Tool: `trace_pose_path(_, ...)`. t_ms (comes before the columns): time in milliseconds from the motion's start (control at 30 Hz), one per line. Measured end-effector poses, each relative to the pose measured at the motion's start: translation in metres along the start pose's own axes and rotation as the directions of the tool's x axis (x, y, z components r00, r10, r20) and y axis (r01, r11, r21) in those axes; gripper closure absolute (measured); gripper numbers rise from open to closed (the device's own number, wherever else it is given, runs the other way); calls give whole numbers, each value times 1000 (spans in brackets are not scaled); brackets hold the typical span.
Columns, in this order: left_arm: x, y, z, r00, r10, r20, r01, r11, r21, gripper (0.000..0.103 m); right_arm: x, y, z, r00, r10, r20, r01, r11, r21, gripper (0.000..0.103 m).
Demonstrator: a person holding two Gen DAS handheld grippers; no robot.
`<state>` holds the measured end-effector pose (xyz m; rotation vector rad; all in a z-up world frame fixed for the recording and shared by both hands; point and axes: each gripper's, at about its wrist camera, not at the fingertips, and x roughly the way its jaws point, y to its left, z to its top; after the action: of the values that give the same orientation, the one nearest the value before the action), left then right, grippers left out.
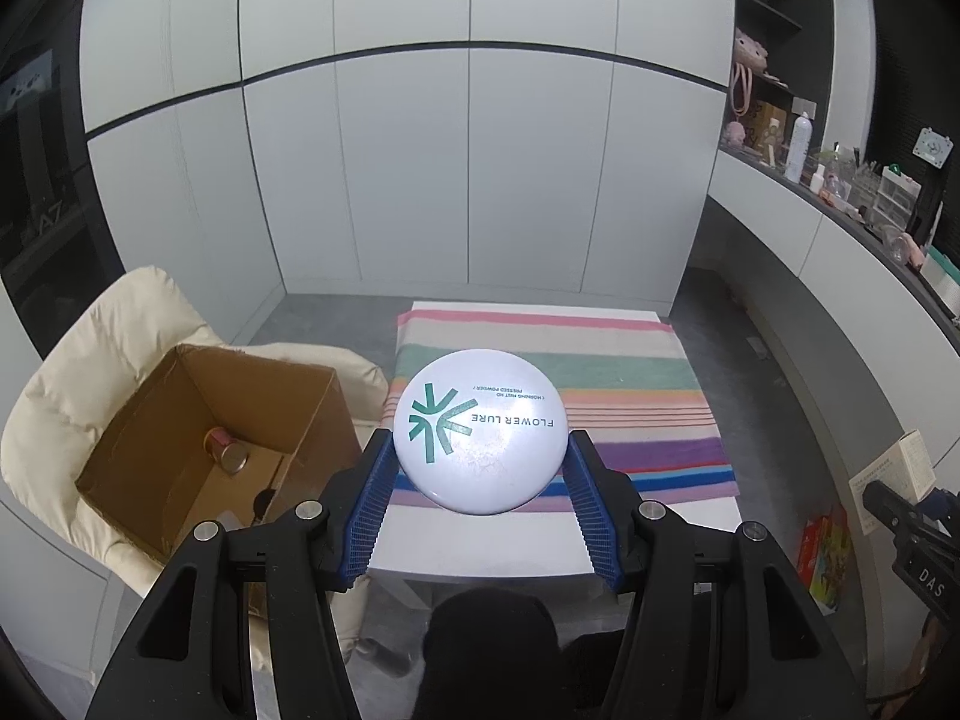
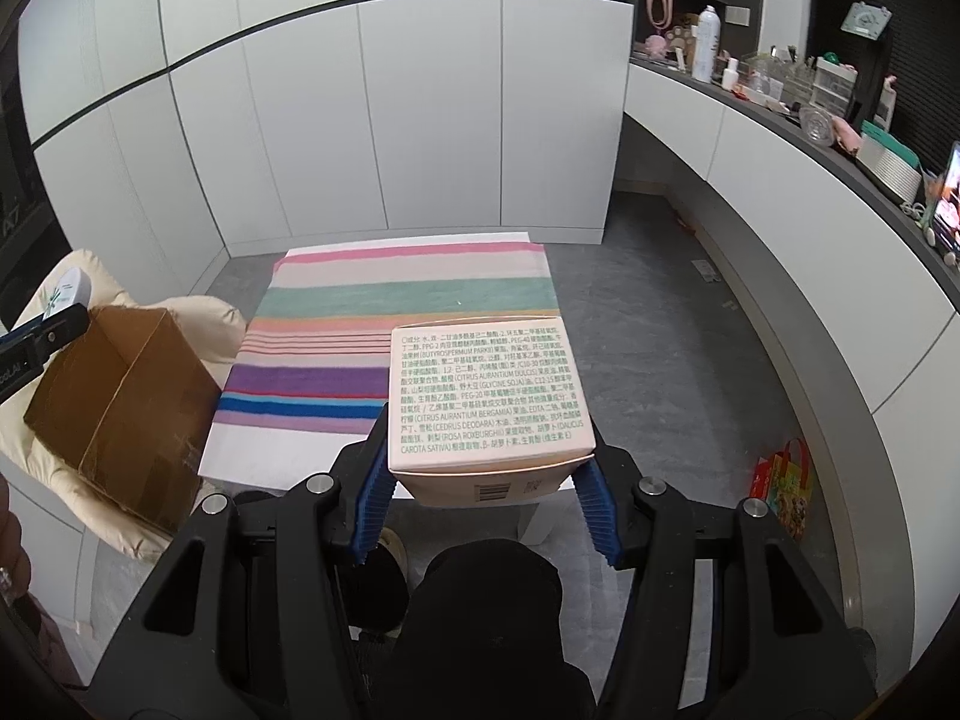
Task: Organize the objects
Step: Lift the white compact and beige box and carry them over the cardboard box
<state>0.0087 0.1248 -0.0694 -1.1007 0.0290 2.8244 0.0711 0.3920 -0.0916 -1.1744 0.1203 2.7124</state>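
Note:
My left gripper [image 1: 480, 450] is shut on a round white powder compact [image 1: 480, 429] with a green logo, held above the near edge of the striped cloth [image 1: 600, 372]. My right gripper [image 2: 489, 438] is shut on a pale pink carton [image 2: 486, 390] printed with small text, held above the near right of the striped cloth [image 2: 360, 300]. An open cardboard box [image 1: 198, 444] stands to the left on a cream cushion [image 1: 90, 372], with a small red can [image 1: 225, 450] inside. The box also shows in the right wrist view [image 2: 120, 414], with the left gripper and compact [image 2: 69, 291] above it.
The cloth covers a small white table [image 1: 540, 540] on a grey floor. White cabinet doors [image 1: 468, 180] stand behind. A long counter [image 2: 810, 138] crowded with bottles and organizers runs along the right. A colourful bag [image 2: 786, 492] lies on the floor at right.

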Motion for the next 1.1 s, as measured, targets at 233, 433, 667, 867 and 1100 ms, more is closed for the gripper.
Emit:
trace_pose_path(233, 8, 14, -5, 1000, 16, -20, -16, 1000, -22, 46, 9, 18, -1, 1000, 16, -26, -17, 999, -35, 47)
trace_pose_path(433, 10, 36, -11, 998, 49, -36, -52, 997, -62, 46, 14, 42, 1, 998, 56, -31, -58, 995, -84, 47)
trace_pose_path(667, 2, 72, -21, 993, 106, -43, -110, 987, -118, 46, 21, 79, 1, 993, 107, -42, -112, 983, -144, 47)
trace_pose_path(867, -12, 117, -36, 983, 174, -57, -182, 966, -187, 46, 27, 125, 0, 984, 170, -62, -179, 960, -216, 47)
trace_pose_path(1100, -30, 183, -62, 971, 206, -119, -233, 925, -302, 46, 33, 194, -4, 962, 257, -90, -272, 906, -325, 47)
